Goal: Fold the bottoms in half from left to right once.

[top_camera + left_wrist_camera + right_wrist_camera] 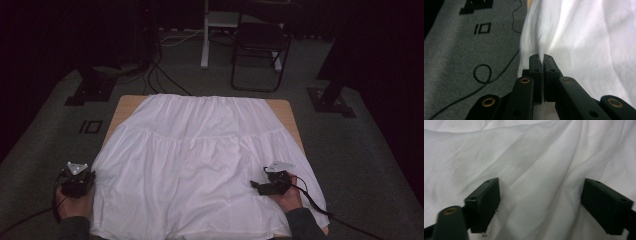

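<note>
The left gripper (541, 58) is clamped on the skirt's (200, 160) left edge, off the table's (125, 107) side. The right gripper (540, 202) sits on the skirt's near right part, jaws wide over a fold, not pinching it. The white skirt lies spread over the table.

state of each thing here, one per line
skirt: spread flat over the table, lightly creased, left edge pinched
left gripper: shut on the skirt's edge
right gripper: open, jaws wide over a fold of cloth, not pressing it
table: mostly covered, far corners bare
chair: upright beyond the table
</note>
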Tool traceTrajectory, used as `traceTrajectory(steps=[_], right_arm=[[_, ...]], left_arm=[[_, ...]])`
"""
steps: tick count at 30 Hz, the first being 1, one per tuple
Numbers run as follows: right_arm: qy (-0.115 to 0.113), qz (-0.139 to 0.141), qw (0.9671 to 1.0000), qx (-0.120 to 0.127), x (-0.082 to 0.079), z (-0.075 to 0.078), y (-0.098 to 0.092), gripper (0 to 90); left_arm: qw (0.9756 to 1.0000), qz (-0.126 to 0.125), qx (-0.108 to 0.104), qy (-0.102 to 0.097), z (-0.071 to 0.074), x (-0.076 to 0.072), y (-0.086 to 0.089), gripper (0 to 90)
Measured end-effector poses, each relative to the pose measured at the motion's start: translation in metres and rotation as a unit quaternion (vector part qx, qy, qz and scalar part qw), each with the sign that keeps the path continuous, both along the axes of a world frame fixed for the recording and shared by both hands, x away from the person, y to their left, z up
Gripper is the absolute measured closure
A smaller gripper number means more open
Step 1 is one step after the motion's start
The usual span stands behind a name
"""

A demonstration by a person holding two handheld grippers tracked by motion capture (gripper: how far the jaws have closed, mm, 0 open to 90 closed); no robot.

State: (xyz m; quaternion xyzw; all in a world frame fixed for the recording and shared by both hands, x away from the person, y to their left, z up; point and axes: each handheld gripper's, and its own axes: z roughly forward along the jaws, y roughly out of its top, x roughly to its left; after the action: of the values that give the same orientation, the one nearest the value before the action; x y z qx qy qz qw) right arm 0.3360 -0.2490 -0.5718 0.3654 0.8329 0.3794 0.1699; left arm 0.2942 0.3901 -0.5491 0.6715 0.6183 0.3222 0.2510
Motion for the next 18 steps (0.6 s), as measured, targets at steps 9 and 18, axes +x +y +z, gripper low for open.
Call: traceTrajectory(steps=[9,18], right_arm=[[-0.005,-0.014,0.9996,0.023,-0.007,0.007,-0.009,39.8],[-0.041,-0.046,0.9981,-0.001,-0.015,0.021,-0.017,39.6]], left_arm=[[0.9977,0.032,0.057,-0.017,0.02,-0.005,0.008,88.4],[0.9934,0.08,0.079,-0.02,0.036,0.001,0.041,88.7]])
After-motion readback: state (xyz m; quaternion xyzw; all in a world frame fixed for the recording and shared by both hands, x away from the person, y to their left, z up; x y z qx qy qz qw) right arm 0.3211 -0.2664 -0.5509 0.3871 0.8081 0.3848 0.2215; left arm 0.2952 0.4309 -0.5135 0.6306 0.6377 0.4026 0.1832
